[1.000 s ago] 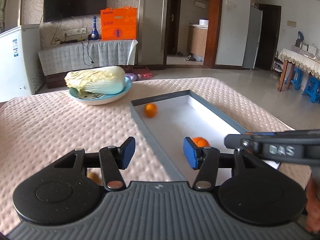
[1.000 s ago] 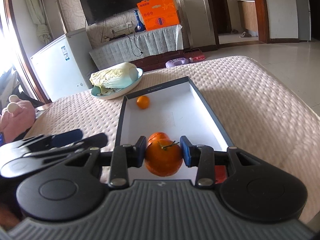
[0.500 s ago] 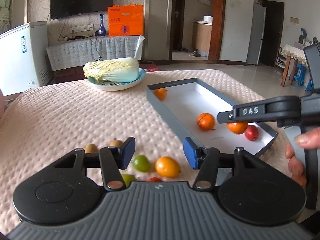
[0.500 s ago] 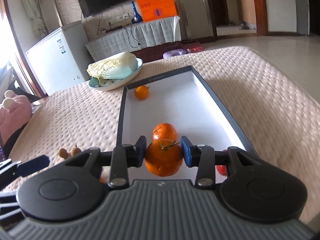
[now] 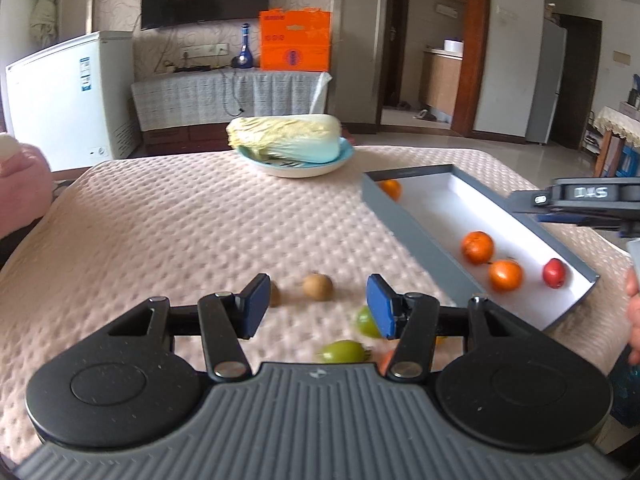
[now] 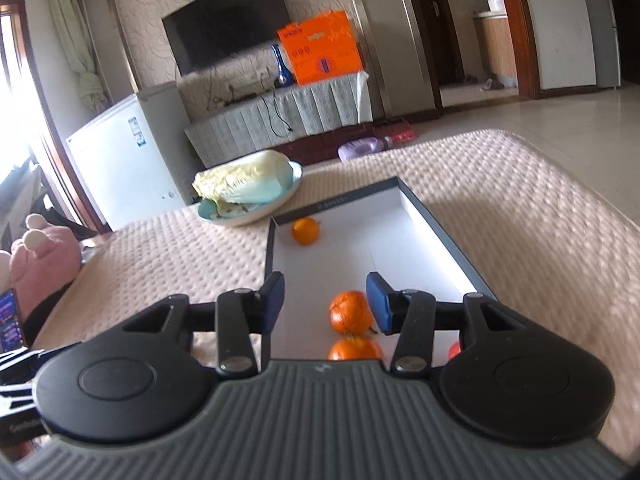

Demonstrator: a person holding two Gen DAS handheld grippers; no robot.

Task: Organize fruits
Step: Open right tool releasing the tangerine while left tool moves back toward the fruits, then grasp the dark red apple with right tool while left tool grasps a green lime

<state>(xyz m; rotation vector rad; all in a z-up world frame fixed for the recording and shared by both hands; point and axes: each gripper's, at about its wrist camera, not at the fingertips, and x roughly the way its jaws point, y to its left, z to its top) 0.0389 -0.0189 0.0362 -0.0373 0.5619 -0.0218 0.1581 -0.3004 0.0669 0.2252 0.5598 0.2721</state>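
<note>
A grey tray (image 5: 408, 232) with a white floor holds three oranges (image 5: 477, 247) and a small red fruit (image 5: 554, 273). My right gripper (image 6: 326, 304) hangs over its near end and its jaws are opening, with the pads touching nothing. The orange with a stem (image 6: 354, 350) lies on the tray floor just below them, and another orange (image 6: 351, 312) sits just beyond. My left gripper (image 5: 318, 306) is open above the pink cloth, left of the tray. Ahead of it lie a brown fruit (image 5: 317, 287), a second half hidden by the left finger, and two green fruits (image 5: 344, 351).
A cabbage (image 5: 286, 142) lies on a blue plate (image 5: 296, 168) at the far side of the table. A pink plush toy (image 6: 44, 268) and a phone (image 6: 10, 320) sit off the left edge. A person's fingers (image 5: 632, 292) show at the right.
The right jaws have spread and let the stemmed orange drop onto the tray floor. The left gripper has swung left, away from the tray, to the loose fruits on the cloth.
</note>
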